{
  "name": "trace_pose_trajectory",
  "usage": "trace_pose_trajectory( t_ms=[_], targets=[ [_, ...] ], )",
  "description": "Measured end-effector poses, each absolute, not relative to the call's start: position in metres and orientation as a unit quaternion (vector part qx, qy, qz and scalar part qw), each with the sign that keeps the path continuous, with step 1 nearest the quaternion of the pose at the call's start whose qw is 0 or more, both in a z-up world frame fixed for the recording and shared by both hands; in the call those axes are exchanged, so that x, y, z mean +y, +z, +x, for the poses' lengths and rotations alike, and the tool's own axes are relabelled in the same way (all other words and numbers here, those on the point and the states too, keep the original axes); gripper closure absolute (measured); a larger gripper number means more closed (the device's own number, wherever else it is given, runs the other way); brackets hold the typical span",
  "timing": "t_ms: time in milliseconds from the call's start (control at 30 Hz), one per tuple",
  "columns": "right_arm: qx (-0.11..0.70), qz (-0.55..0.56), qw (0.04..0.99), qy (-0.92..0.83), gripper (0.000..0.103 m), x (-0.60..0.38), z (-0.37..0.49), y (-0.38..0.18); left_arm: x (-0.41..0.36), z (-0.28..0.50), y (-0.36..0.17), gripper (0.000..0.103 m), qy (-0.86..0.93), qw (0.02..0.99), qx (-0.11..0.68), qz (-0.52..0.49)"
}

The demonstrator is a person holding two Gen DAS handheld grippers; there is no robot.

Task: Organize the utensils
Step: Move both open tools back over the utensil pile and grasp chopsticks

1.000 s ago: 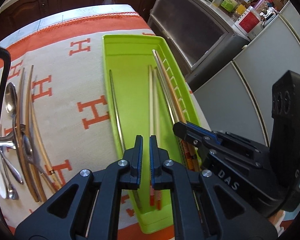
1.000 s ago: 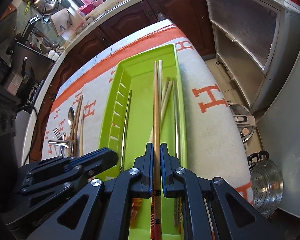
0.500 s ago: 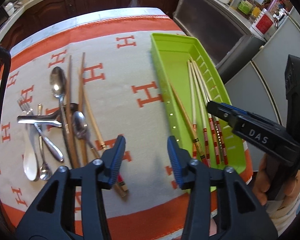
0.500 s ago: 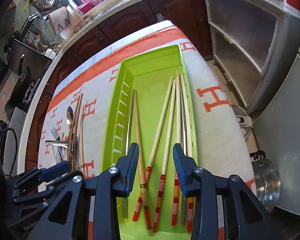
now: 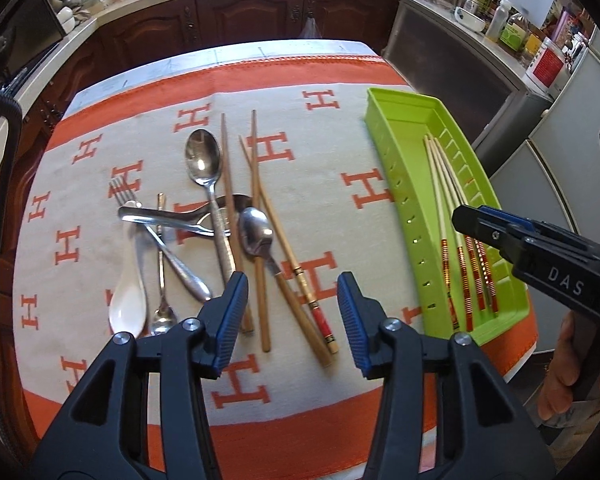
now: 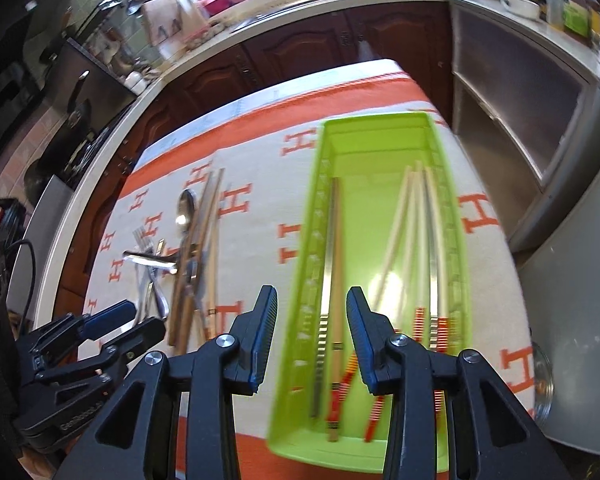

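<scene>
On worktop: chopsticks [image 5: 260, 236] loose | thin, stiff, slick; pinch mid-shaft | left gripper [image 5: 292, 316], right gripper [image 6: 312, 340] half-open, empty

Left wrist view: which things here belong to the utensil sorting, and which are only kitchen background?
Part of the job:
green tray
red-banded chopsticks in the tray
wooden chopsticks on the cloth
metal spoons
fork
white ceramic spoon
left gripper, jaws open, nothing between them

Just lying about:
white bowl
bottles and jars on the counter
wooden cabinets

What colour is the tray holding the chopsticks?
Bright lime green; the tray shows most sharply in the left wrist view.
</scene>
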State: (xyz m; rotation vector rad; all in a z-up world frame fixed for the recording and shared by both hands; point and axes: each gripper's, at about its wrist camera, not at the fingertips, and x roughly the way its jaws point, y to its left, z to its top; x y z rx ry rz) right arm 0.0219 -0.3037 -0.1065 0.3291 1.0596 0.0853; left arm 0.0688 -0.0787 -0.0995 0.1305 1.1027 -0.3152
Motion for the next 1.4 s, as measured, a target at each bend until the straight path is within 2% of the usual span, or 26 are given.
trace_pose_trajectory(
  t_ms=[367, 867, 1233, 1400],
  targets=[
    [0.522, 0.115, 0.841, 0.087, 0.067, -0.236, 0.039, -0.107, -0.039, 0.072, -0.113, 0.060, -0.121, 0.843, 0.520, 0.060],
    [0.557, 0.089, 0.817, 0.118, 0.067, -0.184, 0.087, -0.150, 0.013, 0.088, -0.136, 0.060, -0.138, 0.838, 0.528, -0.012],
    [0.571, 0.052, 0.810, 0.125, 0.083, -0.164, 0.103, -0.176, 0.021, 0.096, -0.144, 0.060, -0.142, 0.833, 0.533, -0.036],
    [0.576, 0.029, 0.807, 0.128, 0.085, -0.155, 0.105, -0.186, 0.021, 0.098, -0.146, 0.060, -0.146, 0.831, 0.536, -0.040]
  ],
)
